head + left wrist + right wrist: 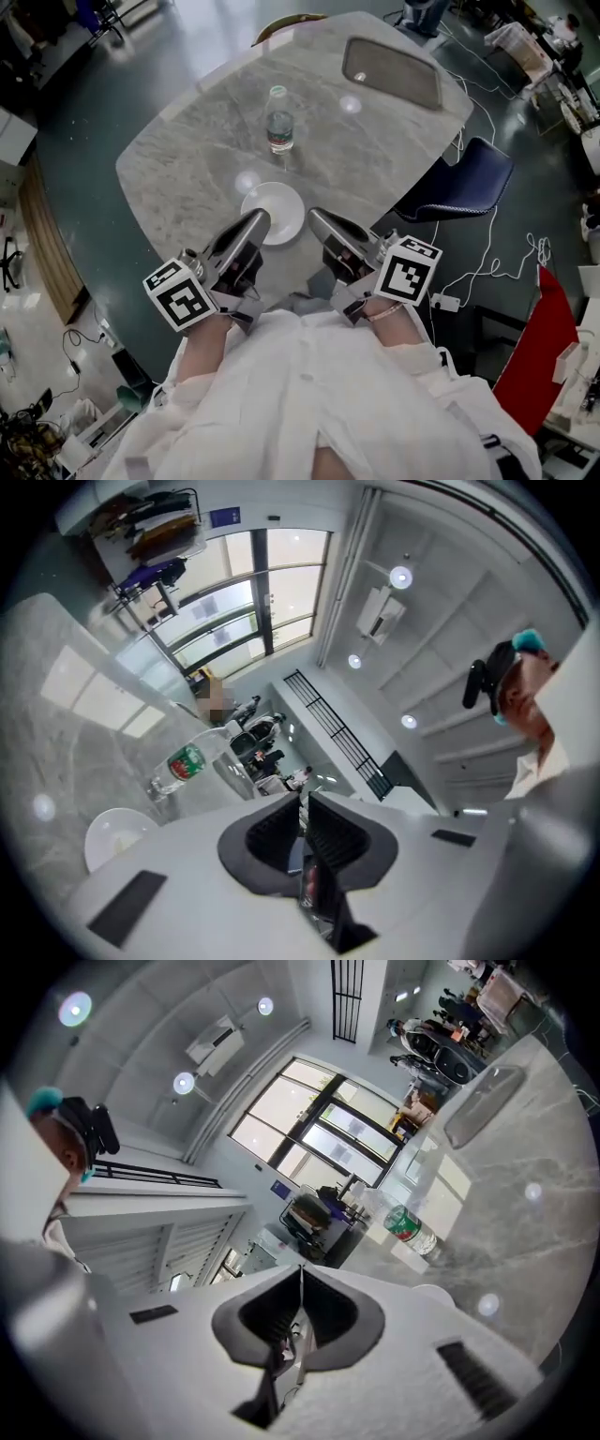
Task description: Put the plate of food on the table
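Observation:
A white plate (274,210) rests on the marble table (187,159) near its front edge, and its surface looks bare. My left gripper (260,218) points at the plate's left rim, jaws shut with nothing between them. My right gripper (315,217) hovers just to the right of the plate, also shut and empty. In the left gripper view the closed left gripper (303,797) tilts upward, with the plate (114,832) low at the left. The right gripper view shows the right gripper (301,1267) with jaws pressed together.
A clear water bottle (279,120) with a green label stands upright behind the plate. A grey rectangular basin (392,71) lies at the table's far right. A blue chair (461,182) stands by the right edge, with cables (497,253) on the floor.

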A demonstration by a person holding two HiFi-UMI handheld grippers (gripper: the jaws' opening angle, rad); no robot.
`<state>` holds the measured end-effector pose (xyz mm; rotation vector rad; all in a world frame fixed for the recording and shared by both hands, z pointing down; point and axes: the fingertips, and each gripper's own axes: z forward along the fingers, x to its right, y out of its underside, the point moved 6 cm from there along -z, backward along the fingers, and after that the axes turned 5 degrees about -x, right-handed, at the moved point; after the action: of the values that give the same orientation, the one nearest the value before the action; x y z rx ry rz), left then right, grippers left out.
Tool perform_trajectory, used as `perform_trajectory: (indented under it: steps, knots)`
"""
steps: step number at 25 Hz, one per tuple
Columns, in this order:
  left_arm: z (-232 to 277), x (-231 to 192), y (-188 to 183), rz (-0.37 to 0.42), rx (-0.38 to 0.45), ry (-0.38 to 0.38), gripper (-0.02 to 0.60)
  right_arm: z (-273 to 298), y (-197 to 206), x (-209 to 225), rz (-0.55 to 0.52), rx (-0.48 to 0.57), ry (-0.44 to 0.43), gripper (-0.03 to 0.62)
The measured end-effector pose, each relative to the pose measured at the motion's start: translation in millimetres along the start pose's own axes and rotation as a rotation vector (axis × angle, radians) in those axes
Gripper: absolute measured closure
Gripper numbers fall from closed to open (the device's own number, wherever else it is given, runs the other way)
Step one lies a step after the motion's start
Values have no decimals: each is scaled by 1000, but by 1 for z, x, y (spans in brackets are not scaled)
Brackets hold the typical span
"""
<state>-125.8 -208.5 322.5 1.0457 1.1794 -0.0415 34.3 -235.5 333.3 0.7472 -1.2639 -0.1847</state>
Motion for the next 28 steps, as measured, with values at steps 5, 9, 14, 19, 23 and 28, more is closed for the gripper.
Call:
perform_trajectory:
  steps: [5,9,14,19,23,28]
  knots:
    - [4,19,-6,55,22,46,550,0,-1,-5,-31,20,-15,586]
    - [2,22,-1,51,31,-4,558,-2,-10,-8,-50,30,-23,588]
    - [5,24,6,35,-2,5,560,1,-3,-6,-59,-16,1,591]
    - [10,17,12,-1,-27,-19,561,7,1,-5,-58,-45,-13,591]
    - [8,14,16,-23,-39,-23,563,8,1,-4,-52,-38,-7,591]
    - [3,9,14,-38,-33,-29,563,10,7,-4,-53,-60,-5,591]
